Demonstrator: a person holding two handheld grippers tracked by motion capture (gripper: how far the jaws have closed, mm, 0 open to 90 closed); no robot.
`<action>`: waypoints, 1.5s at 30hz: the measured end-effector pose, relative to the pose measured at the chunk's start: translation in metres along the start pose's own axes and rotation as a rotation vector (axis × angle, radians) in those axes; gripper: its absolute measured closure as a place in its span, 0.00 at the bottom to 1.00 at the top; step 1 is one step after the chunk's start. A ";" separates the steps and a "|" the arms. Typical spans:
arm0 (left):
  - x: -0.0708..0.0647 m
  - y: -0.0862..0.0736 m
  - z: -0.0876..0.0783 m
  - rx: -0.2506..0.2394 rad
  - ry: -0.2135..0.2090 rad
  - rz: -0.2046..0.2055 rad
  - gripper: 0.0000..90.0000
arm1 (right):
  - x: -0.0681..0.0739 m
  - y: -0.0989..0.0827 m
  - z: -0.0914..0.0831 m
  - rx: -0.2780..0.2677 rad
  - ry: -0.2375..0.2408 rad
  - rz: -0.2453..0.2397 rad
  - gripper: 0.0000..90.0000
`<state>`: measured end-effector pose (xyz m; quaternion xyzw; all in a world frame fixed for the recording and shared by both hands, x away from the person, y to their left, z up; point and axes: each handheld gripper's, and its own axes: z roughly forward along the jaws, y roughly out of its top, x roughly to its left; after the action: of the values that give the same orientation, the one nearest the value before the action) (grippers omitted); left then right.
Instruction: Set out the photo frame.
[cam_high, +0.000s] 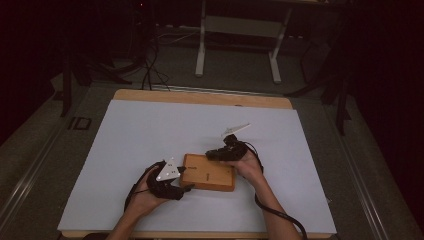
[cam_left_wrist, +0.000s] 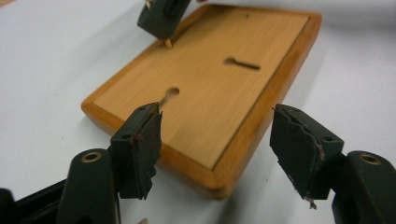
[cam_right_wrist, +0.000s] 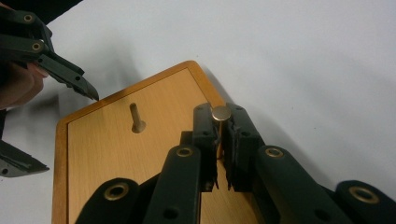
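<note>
A flat wooden board (cam_high: 207, 172) with two keyhole slots (cam_left_wrist: 170, 93) lies on the white table. My left gripper (cam_left_wrist: 215, 112) stands open at the board's near corner, one jaw on each side of it, and the pads are clear of the wood. At the board's far edge my right gripper (cam_right_wrist: 221, 122) is shut on a small peg with a round brass-coloured head (cam_right_wrist: 221, 113). The peg's lower tip (cam_left_wrist: 167, 43) meets the board's face. In the right gripper view the left gripper (cam_right_wrist: 70, 133) shows open at the left.
The white tabletop (cam_high: 150, 130) has free room on all sides of the board. Its wooden back edge (cam_high: 200, 96) lies far off. Beyond it, on the dark floor, stand a white frame (cam_high: 237, 30) and some cables.
</note>
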<state>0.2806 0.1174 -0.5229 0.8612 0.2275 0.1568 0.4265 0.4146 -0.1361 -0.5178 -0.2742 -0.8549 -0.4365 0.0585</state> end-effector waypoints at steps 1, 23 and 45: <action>0.000 -0.001 0.000 0.006 0.003 0.003 0.36 | 0.000 0.000 0.000 0.000 0.000 0.000 0.94; 0.000 -0.009 0.016 0.116 0.139 0.063 0.30 | -0.008 0.003 0.000 0.022 0.046 0.051 0.94; -0.011 0.002 0.004 0.023 0.163 0.127 0.25 | 0.005 0.005 -0.001 0.086 0.041 -0.026 0.94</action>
<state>0.2730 0.1081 -0.5246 0.8631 0.2082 0.2506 0.3858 0.4125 -0.1323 -0.5118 -0.2513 -0.8750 -0.4056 0.0820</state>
